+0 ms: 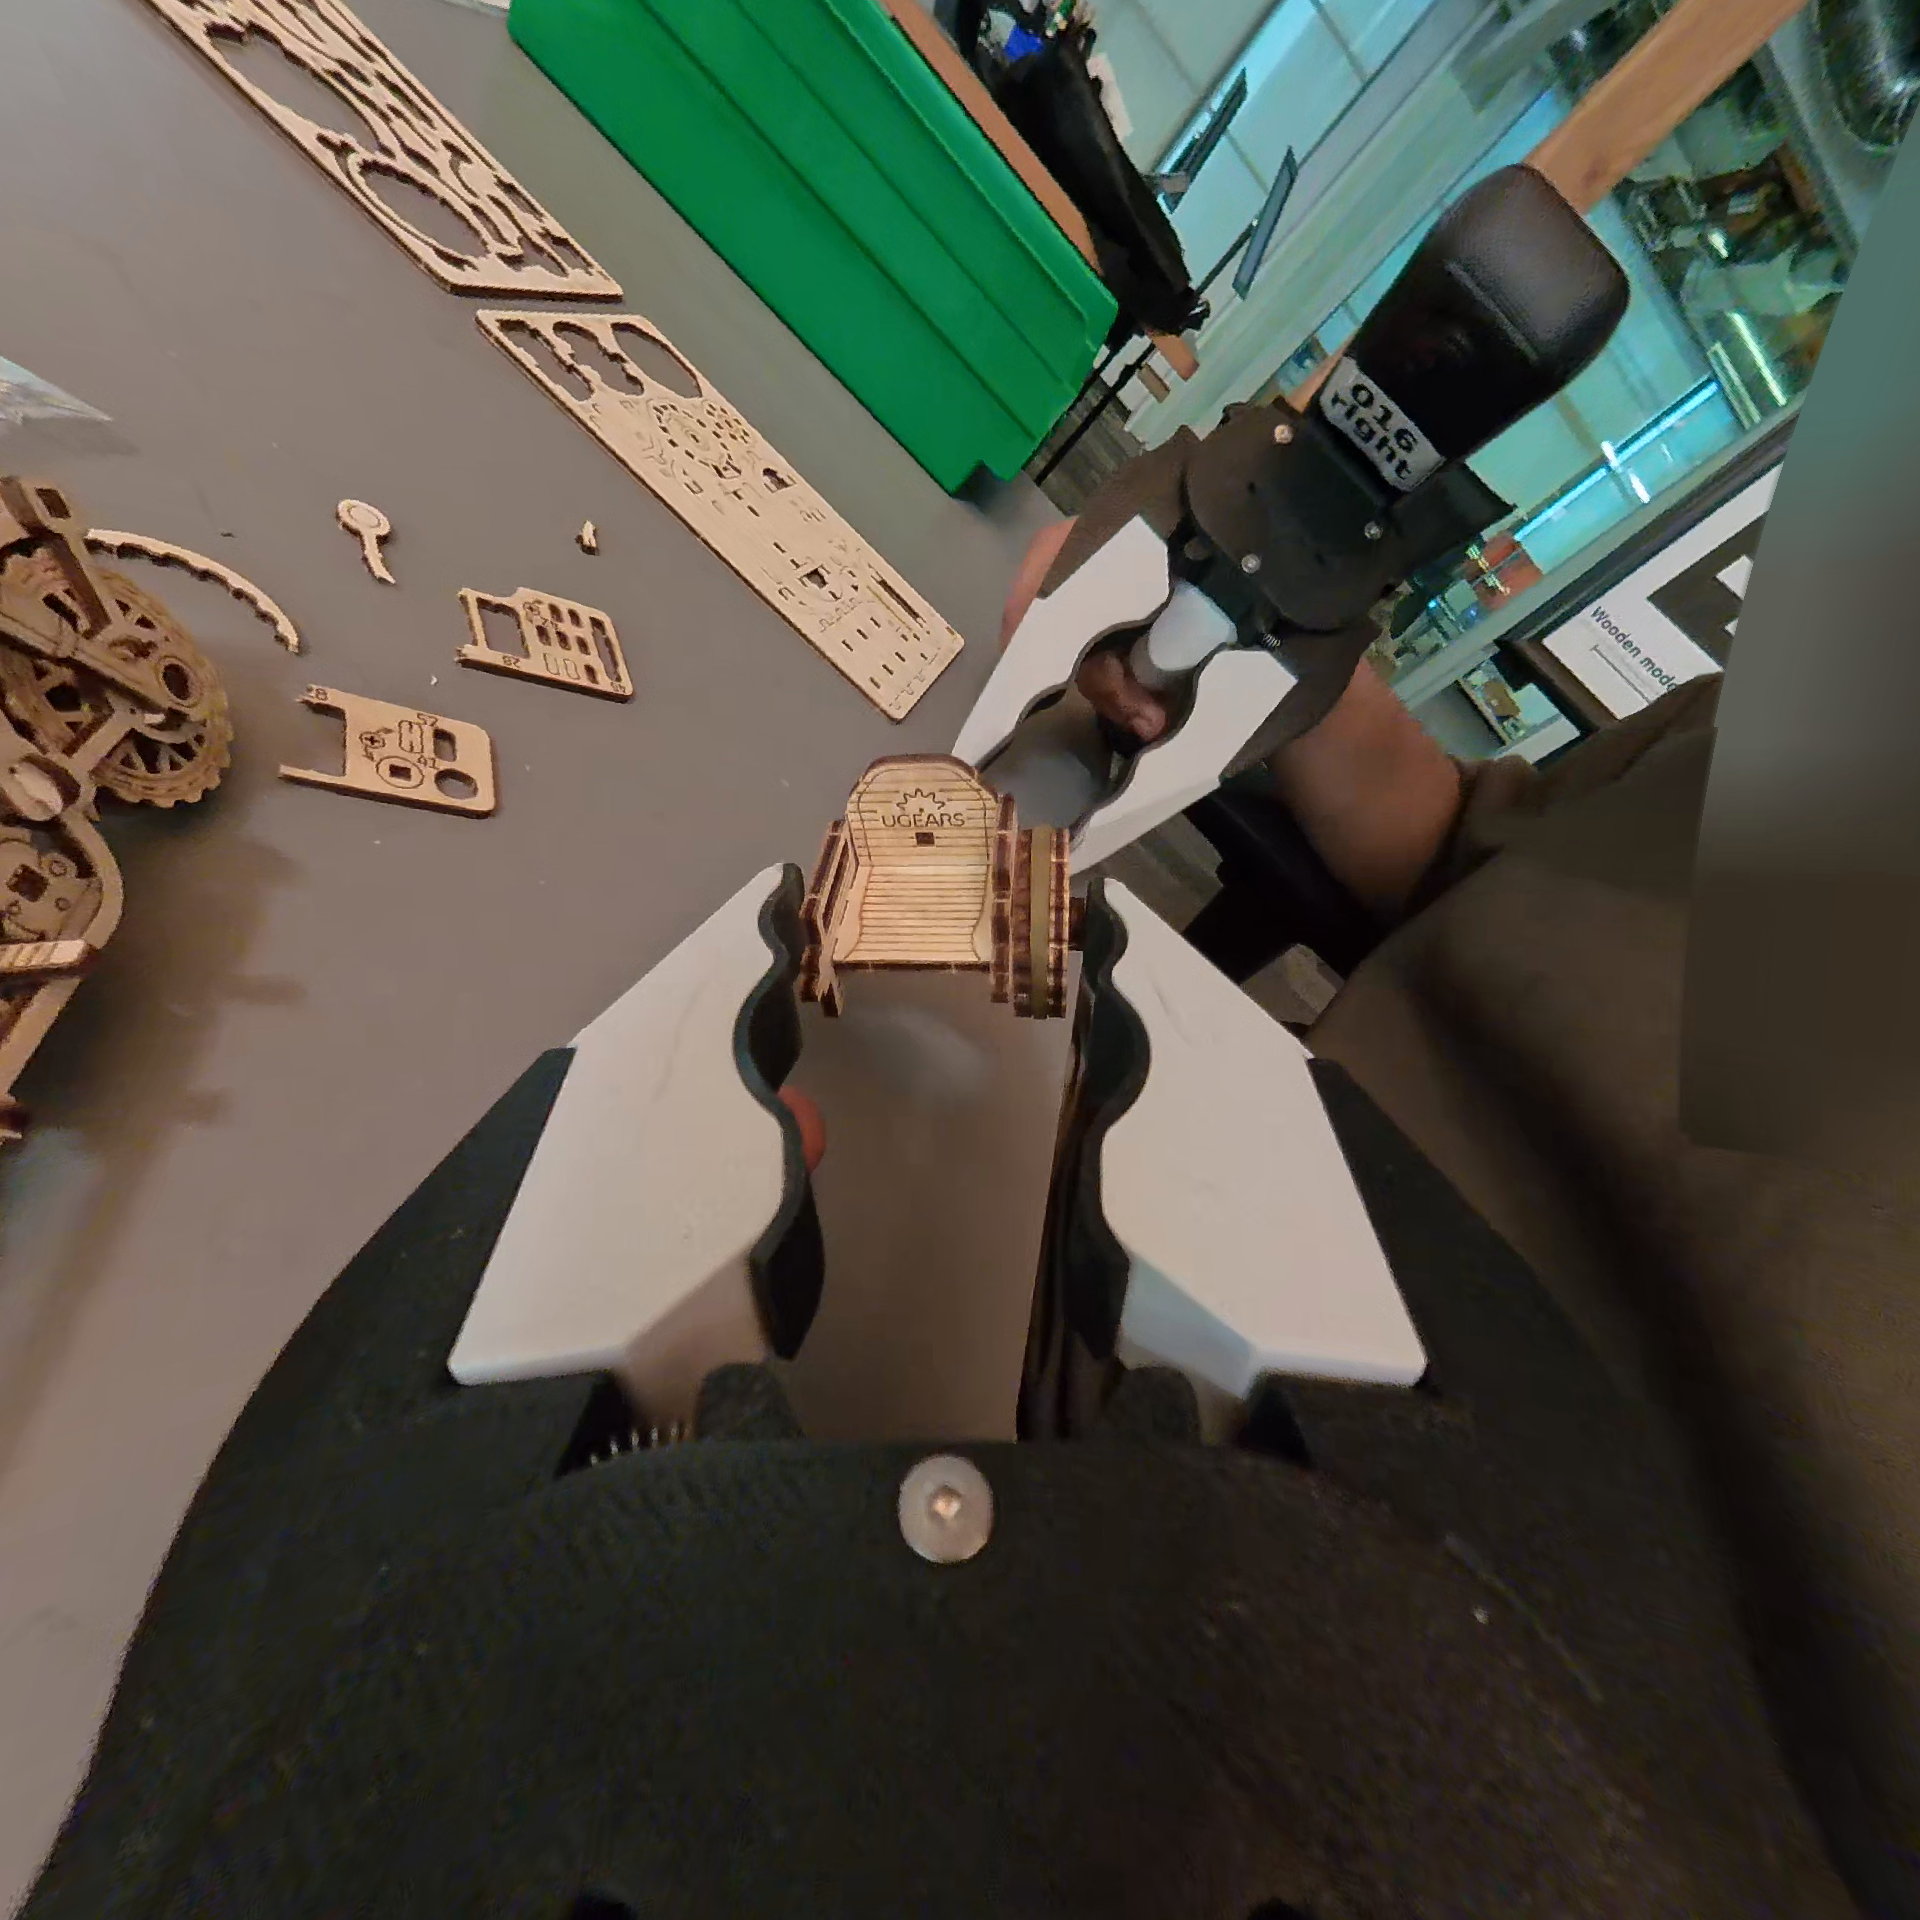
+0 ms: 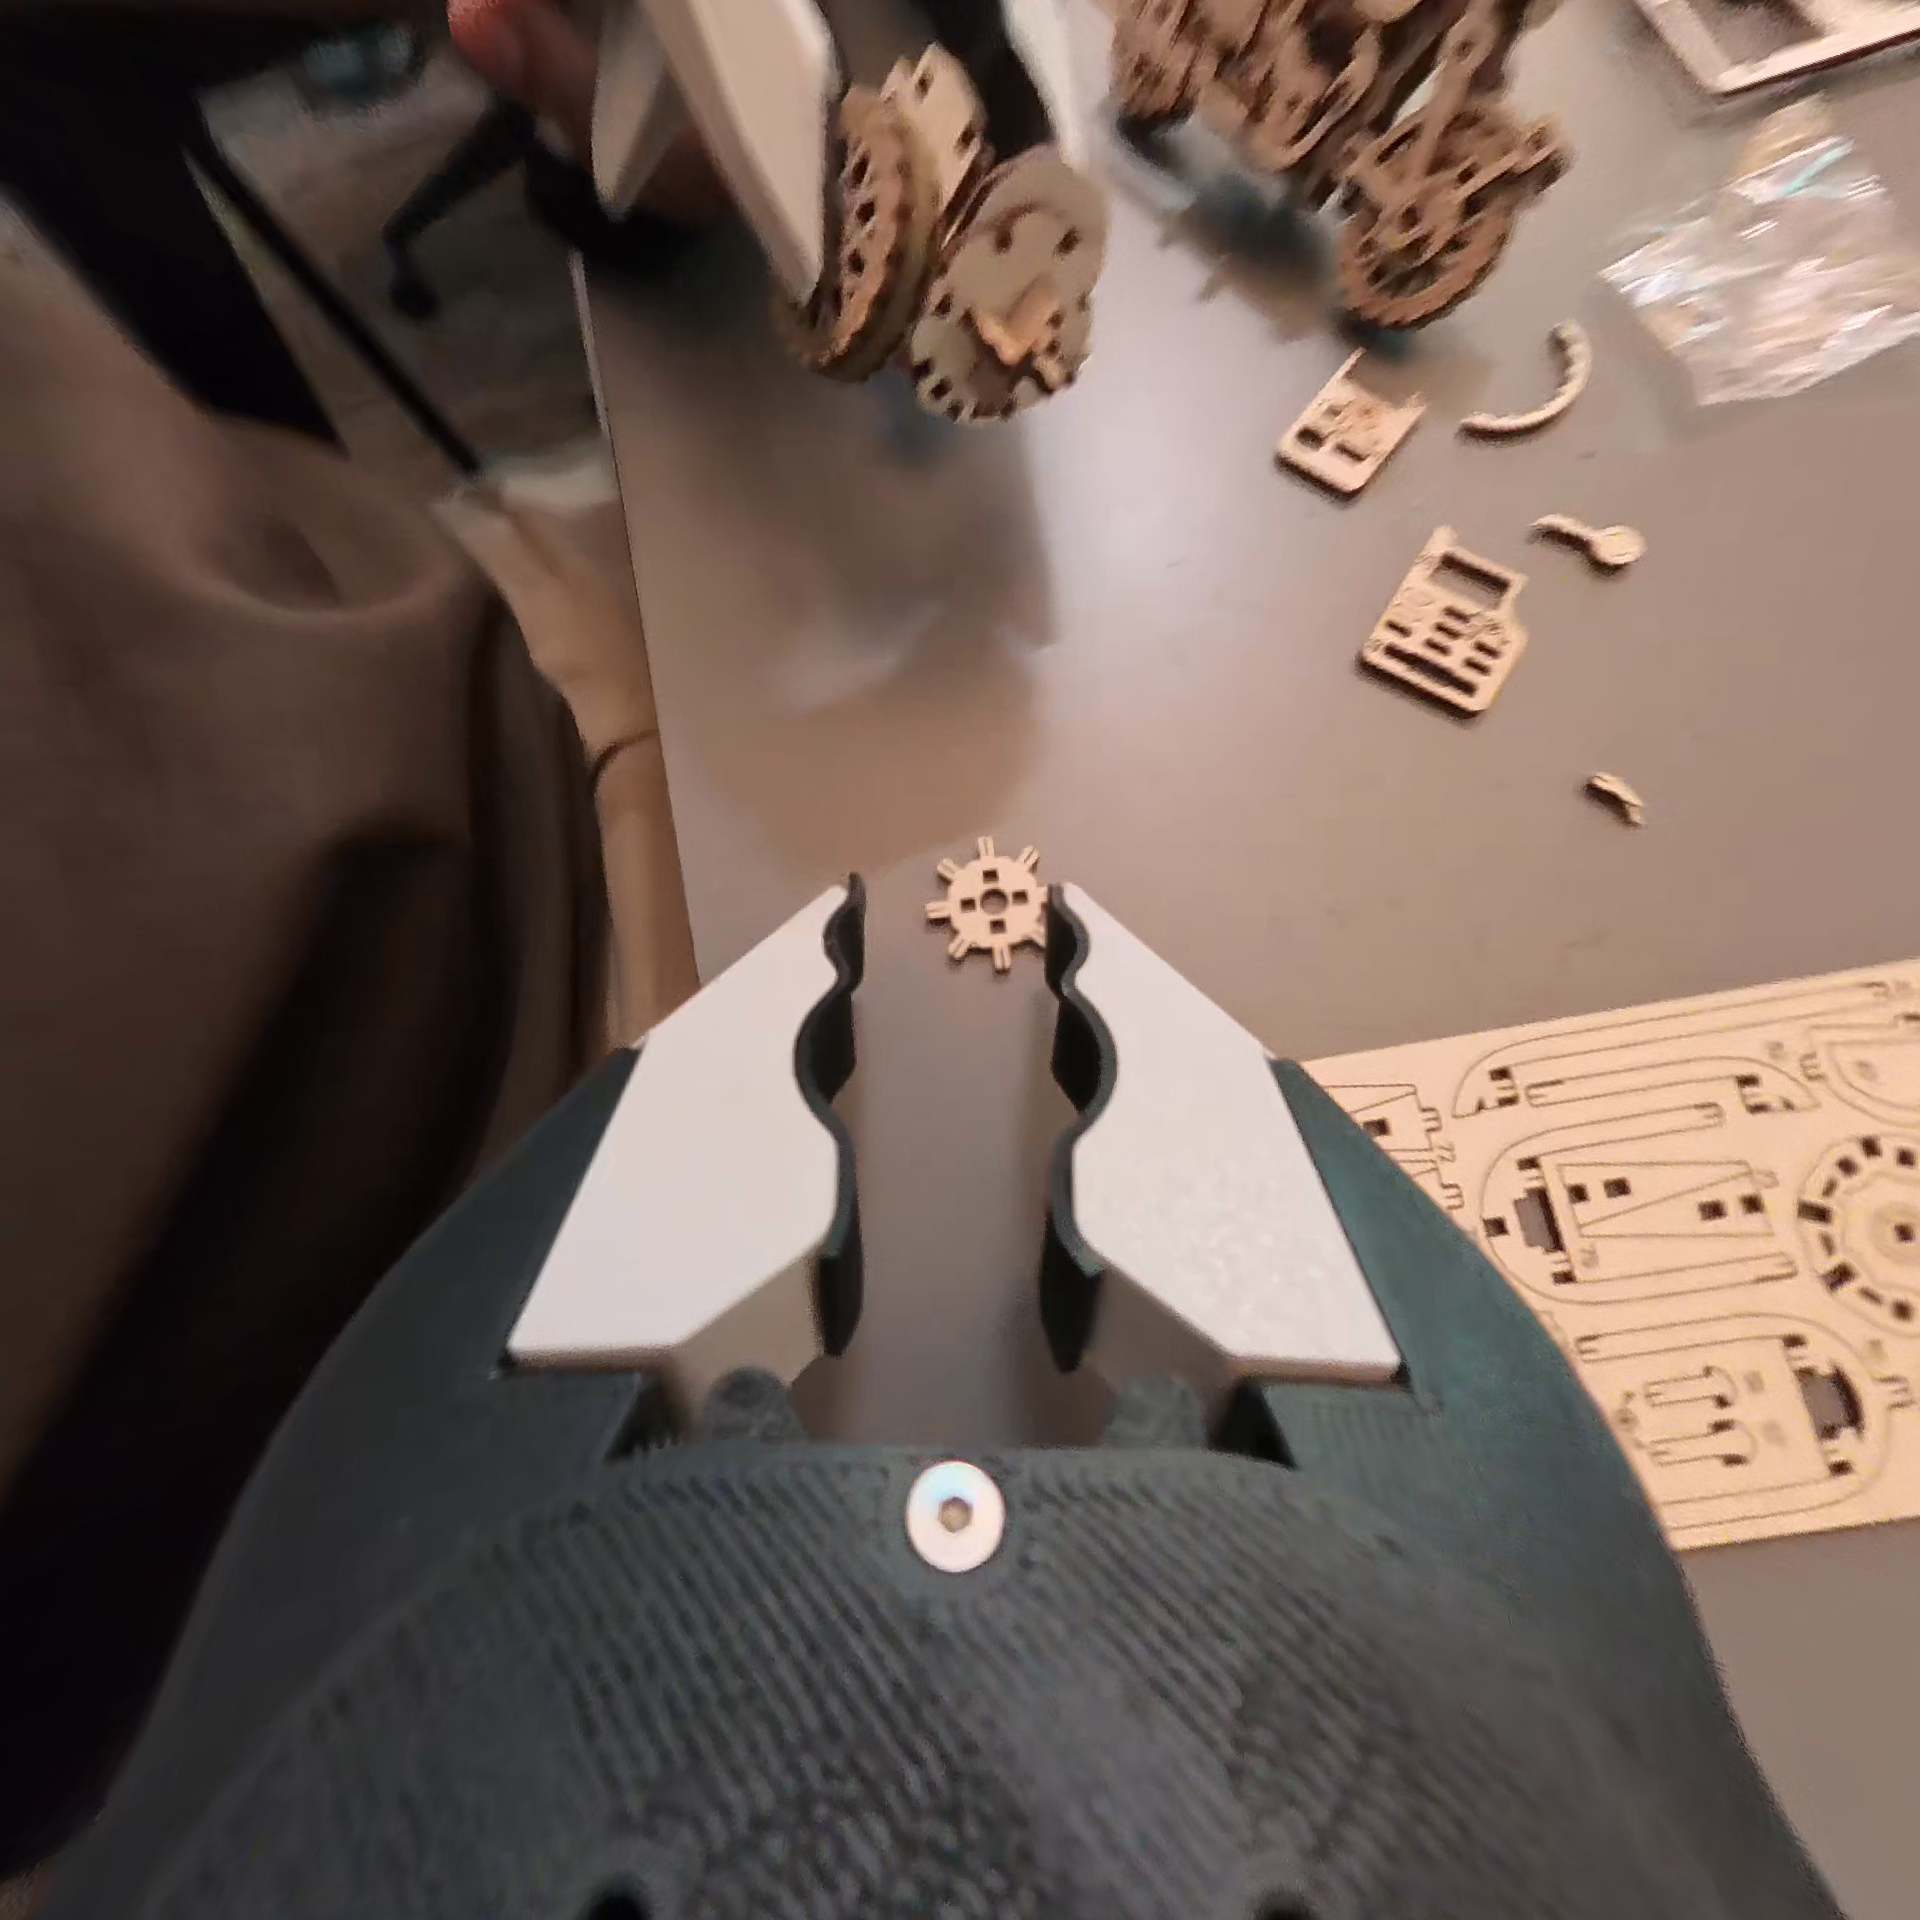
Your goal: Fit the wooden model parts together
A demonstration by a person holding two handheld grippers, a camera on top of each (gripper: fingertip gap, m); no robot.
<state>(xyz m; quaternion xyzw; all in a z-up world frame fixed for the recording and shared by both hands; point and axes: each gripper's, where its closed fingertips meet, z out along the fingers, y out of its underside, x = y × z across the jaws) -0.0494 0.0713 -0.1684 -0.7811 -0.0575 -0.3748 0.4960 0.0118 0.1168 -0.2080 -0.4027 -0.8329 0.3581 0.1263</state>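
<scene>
My left gripper [image 1: 940, 914] is shut on a small wooden seat assembly [image 1: 920, 894] with layered wheels on its right side, and holds it above the grey table [image 1: 312, 1039]. In the right wrist view it shows blurred at the top [image 2: 935, 270]. My right gripper [image 2: 956, 909] is open. A small spoked wooden gear [image 2: 987, 914] lies on the table between its fingertips, close to the right one. In the left wrist view the right gripper [image 1: 1023, 795] is just behind the seat. A larger part-built geared model [image 1: 94, 707] stands at the left.
Punched-out wooden sheets [image 1: 384, 145] [image 1: 727, 499] and a green bin [image 1: 831, 208] lie at the back. Loose flat parts [image 1: 545, 644] [image 1: 400, 753] lie mid-table. Another parts sheet [image 2: 1610, 1247] is right of my right gripper. A clear plastic bag [image 2: 1766, 260] is far right. The table edge [image 2: 644, 727] runs left. Across from one pair of fingers to the other is roughly 9 cm.
</scene>
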